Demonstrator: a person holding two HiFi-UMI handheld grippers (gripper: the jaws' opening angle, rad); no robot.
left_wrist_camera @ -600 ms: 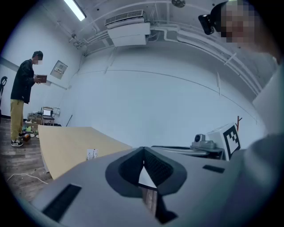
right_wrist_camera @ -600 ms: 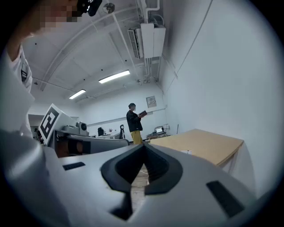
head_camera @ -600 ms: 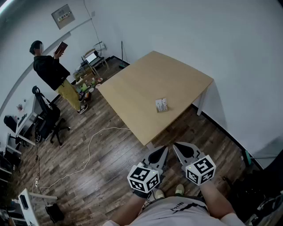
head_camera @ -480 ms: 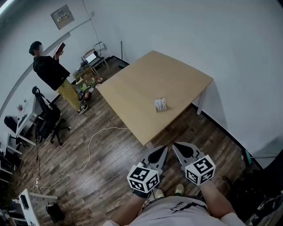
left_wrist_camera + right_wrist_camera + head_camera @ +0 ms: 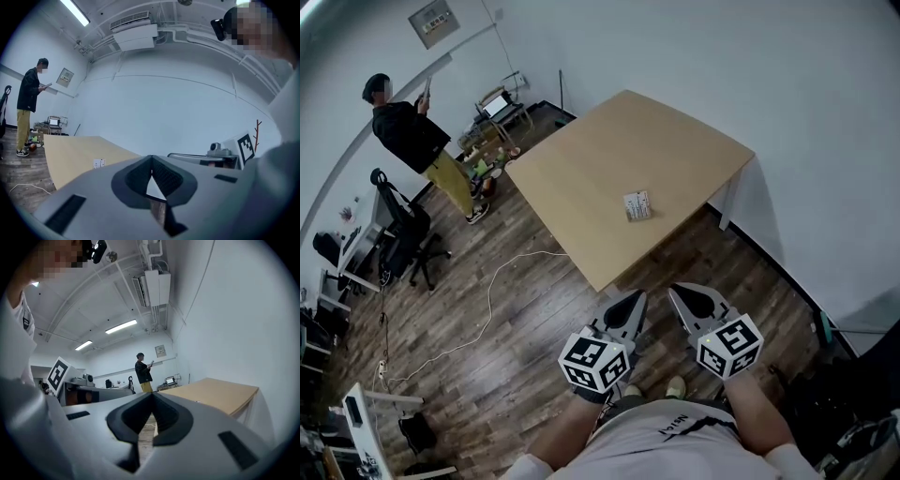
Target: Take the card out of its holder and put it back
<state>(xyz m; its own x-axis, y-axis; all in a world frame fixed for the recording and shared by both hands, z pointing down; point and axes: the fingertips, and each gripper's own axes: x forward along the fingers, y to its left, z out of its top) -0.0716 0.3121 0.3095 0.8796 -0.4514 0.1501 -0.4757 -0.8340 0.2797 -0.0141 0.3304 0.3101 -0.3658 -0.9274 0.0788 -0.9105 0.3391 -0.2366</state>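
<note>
Standing off the near corner of the desk [image 5: 600, 159], both tools held low over the wooden floor [image 5: 516, 366].

Left hand-held gripper [image 5: 636, 298]: jaws clenched tip to tip, nothing between them, only a small triangular gap behind the tips.

Right hand-held gripper [image 5: 676, 292]: the same, clenched and empty. It is just beside the left one, and both point toward the desk.

Card holder [image 5: 637, 205]: on the desk, toward its near right edge, well apart from both grippers. It shows as a small pale block, probably with the card in it, but too small to separate card from holder.

Far left: a person [image 5: 412, 136] stands holding something up, near an office chair [image 5: 401, 239]. A white cable [image 5: 492, 309] trails across the floor left of the desk.
</note>
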